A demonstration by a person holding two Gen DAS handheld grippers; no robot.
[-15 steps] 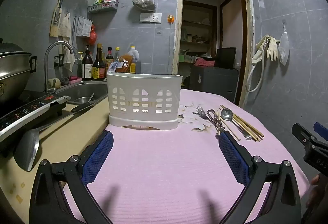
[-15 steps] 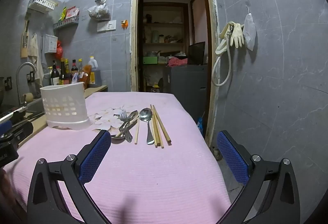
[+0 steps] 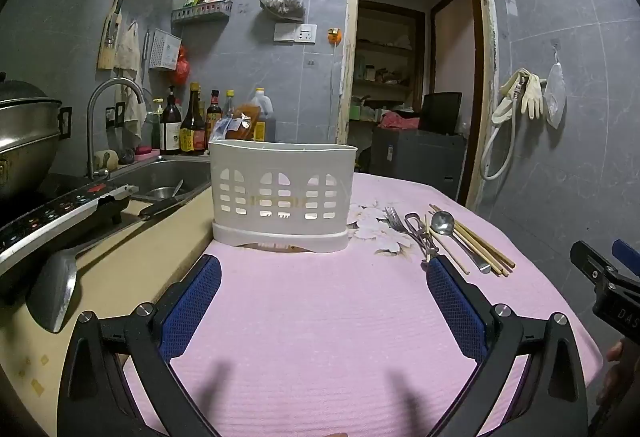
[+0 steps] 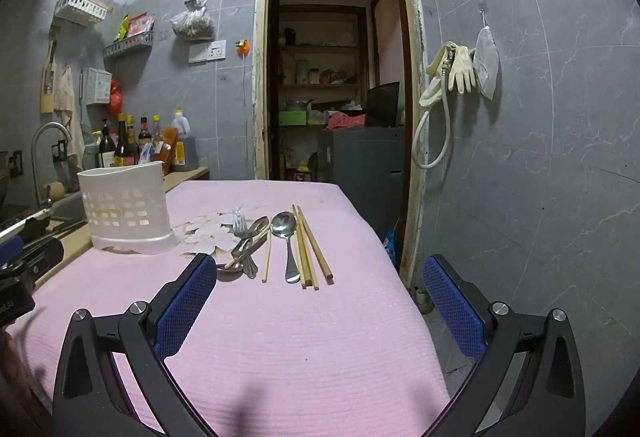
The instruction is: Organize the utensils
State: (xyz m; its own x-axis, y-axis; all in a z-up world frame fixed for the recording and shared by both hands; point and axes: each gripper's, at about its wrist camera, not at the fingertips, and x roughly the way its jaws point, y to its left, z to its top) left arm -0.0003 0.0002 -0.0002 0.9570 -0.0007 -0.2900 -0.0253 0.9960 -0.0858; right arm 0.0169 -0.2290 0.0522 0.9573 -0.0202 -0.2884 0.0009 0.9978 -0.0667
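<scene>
We find the utensils lying loose on the pink ribbed cloth [image 4: 304, 337] that covers the counter, just right of the white slotted plastic utensil holder [image 3: 282, 193], which stands upright near the cloth's left edge by the sink. From left to right in the right wrist view: a steel fork [image 4: 240, 223] tangled with what look like other small steel pieces, a lone wooden chopstick [image 4: 267, 257], a steel spoon [image 4: 286, 237] and a bundle of wooden chopsticks [image 4: 312, 249]. None is in the holder yet, as far as we can see.

We judge them all light and stiff. The steel is smooth and likely to slip, so we would pinch the spoon across its narrow handle, clear of the bowl. The chopsticks are thin, lie flat and may roll; a mid-length pinch seems safest.

Our left gripper [image 3: 322, 269] hovers over bare cloth facing the holder, jaws wide apart, holding and touching nothing. Our right gripper [image 4: 318, 267] hangs short of the utensils, jaws equally spread and empty.
</scene>
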